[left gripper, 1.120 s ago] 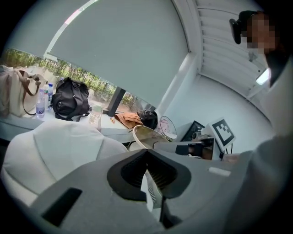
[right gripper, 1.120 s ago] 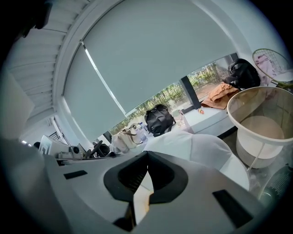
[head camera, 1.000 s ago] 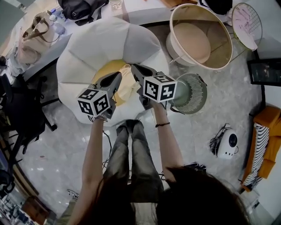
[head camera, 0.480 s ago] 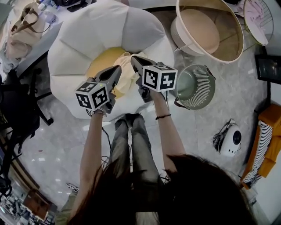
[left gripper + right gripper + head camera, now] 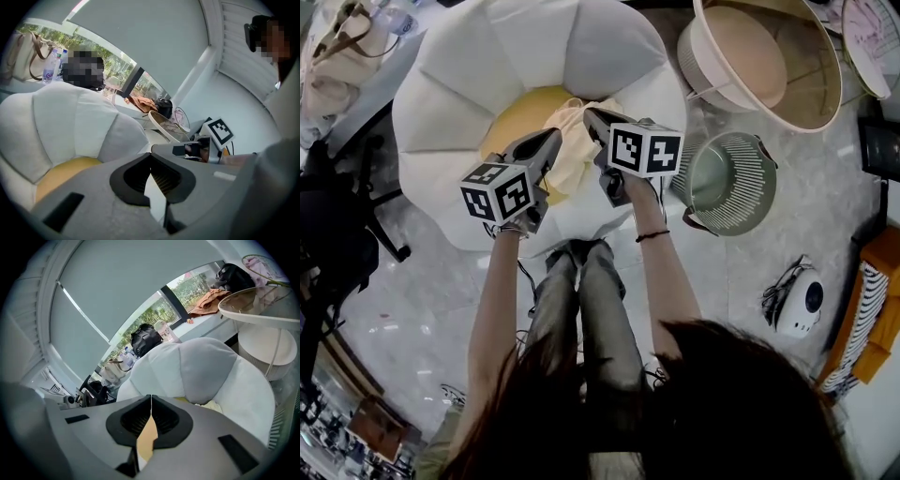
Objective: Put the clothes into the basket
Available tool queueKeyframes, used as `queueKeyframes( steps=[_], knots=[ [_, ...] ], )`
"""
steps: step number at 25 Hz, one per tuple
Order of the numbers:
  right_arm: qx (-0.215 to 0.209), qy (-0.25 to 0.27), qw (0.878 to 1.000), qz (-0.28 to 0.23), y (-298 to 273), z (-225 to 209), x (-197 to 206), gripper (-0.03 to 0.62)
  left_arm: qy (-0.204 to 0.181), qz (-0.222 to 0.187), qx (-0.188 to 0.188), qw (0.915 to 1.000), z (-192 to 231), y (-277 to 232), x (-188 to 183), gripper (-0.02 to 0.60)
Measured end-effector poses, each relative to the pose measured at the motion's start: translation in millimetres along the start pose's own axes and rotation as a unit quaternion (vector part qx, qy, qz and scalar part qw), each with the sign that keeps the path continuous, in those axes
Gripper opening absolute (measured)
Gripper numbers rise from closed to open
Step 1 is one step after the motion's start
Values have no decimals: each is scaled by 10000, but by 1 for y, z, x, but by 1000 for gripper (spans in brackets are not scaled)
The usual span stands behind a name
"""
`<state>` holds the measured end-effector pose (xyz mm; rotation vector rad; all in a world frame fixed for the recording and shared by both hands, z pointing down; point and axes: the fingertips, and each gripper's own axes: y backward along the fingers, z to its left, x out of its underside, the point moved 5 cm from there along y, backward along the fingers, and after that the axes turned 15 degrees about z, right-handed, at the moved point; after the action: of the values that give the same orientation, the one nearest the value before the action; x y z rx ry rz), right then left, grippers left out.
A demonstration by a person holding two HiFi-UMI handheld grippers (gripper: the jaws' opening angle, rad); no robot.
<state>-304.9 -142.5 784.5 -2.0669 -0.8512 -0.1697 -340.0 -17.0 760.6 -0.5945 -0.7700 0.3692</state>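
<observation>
Both pairs of jaws are pressed together with nothing in them, on my left gripper (image 5: 551,139) and my right gripper (image 5: 591,114) alike. The cream cloth (image 5: 574,157) lies crumpled just below and between their tips, at the right edge of the yellow cushion (image 5: 517,117) in the middle of the white chair (image 5: 487,56). Its long axis runs from the seat's back toward the front edge. My right tips sit over its far end and my left tips beside its left edge, so the right looks slightly nearer. The seat is bare all round the cloth. Off the chair's right edge, on the floor (image 5: 422,281), stand a green basket (image 5: 750,202) and, further back, a big beige basket (image 5: 811,80). I cannot tell which is meant.
</observation>
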Motion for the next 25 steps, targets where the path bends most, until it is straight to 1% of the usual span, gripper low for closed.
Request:
queueKeyframes(
  steps=[4,7,10,11,12,13,17,19,22,25],
  knots=[
    [15,-152,9998,95,-17,-16,8,11,-31,53,14,10000,13,-13,8,11],
    [-101,-278,9995,122,-28,-24,17,11,-30,119,34,9999,22,-22,15,11],
    [-107,-426,9989,158,-38,-33,28,14,-30,201,68,9998,29,-30,23,11],
    [-118,-489,9986,189,-41,-36,32,32,-38,229,76,9997,32,-32,25,11],
    [-129,-561,9981,224,-45,-39,36,72,-51,259,82,9996,34,-35,27,11],
    [-122,-633,9976,254,-48,-42,40,94,-63,290,89,9995,36,-38,29,11],
    [69,-837,9960,315,-57,-59,55,145,-90,393,139,9991,43,-51,34,11],
    [214,-854,9956,314,-60,-66,61,176,-114,417,169,9989,46,-56,36,11],
    [426,-856,9950,300,-63,-74,70,203,-153,457,216,9986,49,-63,38,11],
    [526,-941,9937,300,-68,-83,75,219,-196,513,246,9982,53,-69,41,11]
  ],
)
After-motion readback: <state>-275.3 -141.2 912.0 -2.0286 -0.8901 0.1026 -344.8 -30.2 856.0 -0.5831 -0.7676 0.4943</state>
